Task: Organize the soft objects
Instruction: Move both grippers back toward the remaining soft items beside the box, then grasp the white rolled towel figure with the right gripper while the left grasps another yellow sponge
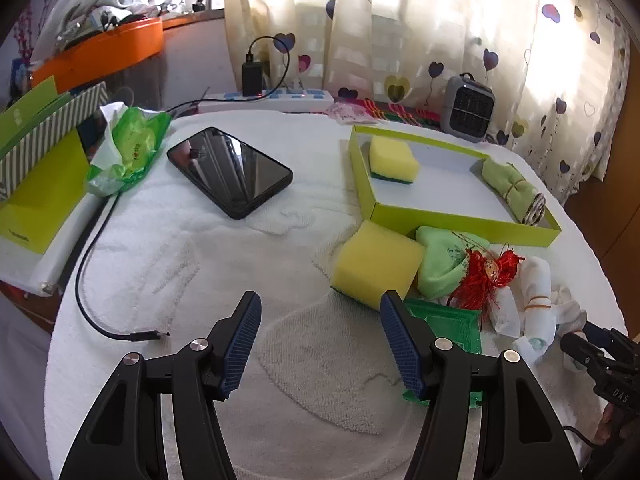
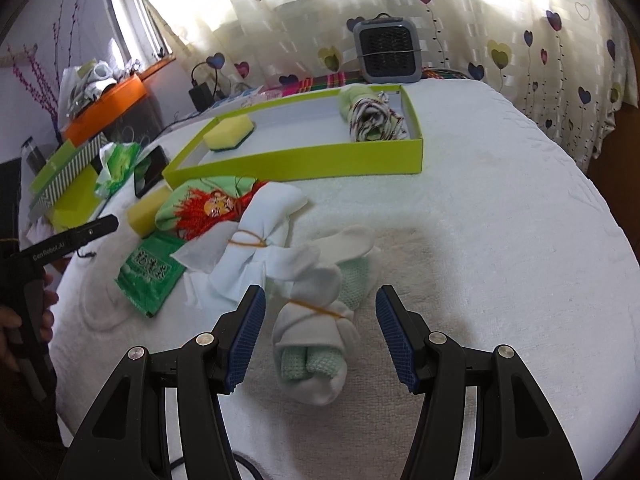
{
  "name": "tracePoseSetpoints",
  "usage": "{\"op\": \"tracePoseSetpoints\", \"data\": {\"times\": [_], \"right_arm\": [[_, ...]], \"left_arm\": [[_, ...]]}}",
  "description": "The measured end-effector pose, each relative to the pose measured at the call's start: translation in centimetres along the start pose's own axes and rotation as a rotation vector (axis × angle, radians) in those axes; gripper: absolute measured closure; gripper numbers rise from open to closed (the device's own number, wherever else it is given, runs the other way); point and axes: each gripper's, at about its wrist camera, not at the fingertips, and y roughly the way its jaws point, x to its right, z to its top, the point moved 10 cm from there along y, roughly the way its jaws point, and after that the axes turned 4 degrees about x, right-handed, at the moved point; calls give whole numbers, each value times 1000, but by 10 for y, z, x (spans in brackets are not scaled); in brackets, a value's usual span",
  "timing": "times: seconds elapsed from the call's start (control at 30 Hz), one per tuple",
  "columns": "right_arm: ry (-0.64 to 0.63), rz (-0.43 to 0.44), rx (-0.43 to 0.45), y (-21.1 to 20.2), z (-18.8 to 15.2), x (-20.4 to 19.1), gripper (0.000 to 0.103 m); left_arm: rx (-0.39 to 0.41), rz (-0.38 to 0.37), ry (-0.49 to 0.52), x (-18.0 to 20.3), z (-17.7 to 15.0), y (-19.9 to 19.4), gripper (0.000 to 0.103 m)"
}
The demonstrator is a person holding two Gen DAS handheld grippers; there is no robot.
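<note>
— Right gripper point(image 2: 320, 334) first: what sits between its pads?
— Nothing gripped. Its jaws stand wide, and the white sock bundle point(image 2: 310, 344) with the rubber band lies just ahead in the gap, the pads clear of it on both sides.
— How does the bundle lie?
— Long axis runs roughly along the line the gripper points, the rolled green end toward the camera, the loose white ends away. So the jaws straddle it across its narrow width, which looks right for a squeeze near the band.
— And the left gripper point(image 1: 320, 344)?
— Also wide open, empty, over bare towel on the worktop point(image 1: 240, 260). The yellow sponge point(image 1: 376, 268) lies ahead and to its right, a green packet point(image 1: 444, 320) partly behind its right finger.
— Which hand is nearer the bundle?
— The right, clearly. The lime box point(image 2: 296, 164), where a sponge and a rolled cloth already lie, sits farther off beyond the pile.
</note>
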Motion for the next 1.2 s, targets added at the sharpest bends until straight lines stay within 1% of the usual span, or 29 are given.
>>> {"op": "tracePoseSetpoints", "data": {"times": [0.07,0.13,0.23,0.33,0.37,0.47,0.57,0.67,0.8,1.0,1.03,1.2], "right_arm": [[-18,-4,-12,2,-4,-3,45],[-37,-30,-25,6,-7,-3,45],[-56,-47,-17,5,-8,-3,45],[-43,-42,-12,3,-8,1,46],[-43,-47,-11,3,-8,2,51],[-38,-47,-10,0,-9,4,58],[-36,-52,-5,-1,-8,4,65],[-34,-62,1,-3,-7,5,66],[-34,-78,8,-7,-7,9,66],[-32,-153,41,-15,-2,25,67],[-22,-176,51,-17,0,31,67],[33,-209,88,-25,9,49,67]], "left_arm": [[-8,-6,-1,0,-2,1,41],[-20,-26,-9,1,-5,4,41],[-34,-30,-10,2,-7,7,41],[-37,-41,-10,4,-6,8,41],[-36,-47,-10,5,-6,8,41],[-42,-72,-10,9,-4,10,41],[-45,-75,-2,12,-1,11,41],[-45,-93,15,17,2,12,41],[-45,-89,43,22,6,15,41],[-59,-91,113,32,9,22,41],[-61,-91,127,34,10,24,41],[-57,-62,168,36,13,29,41]]}}
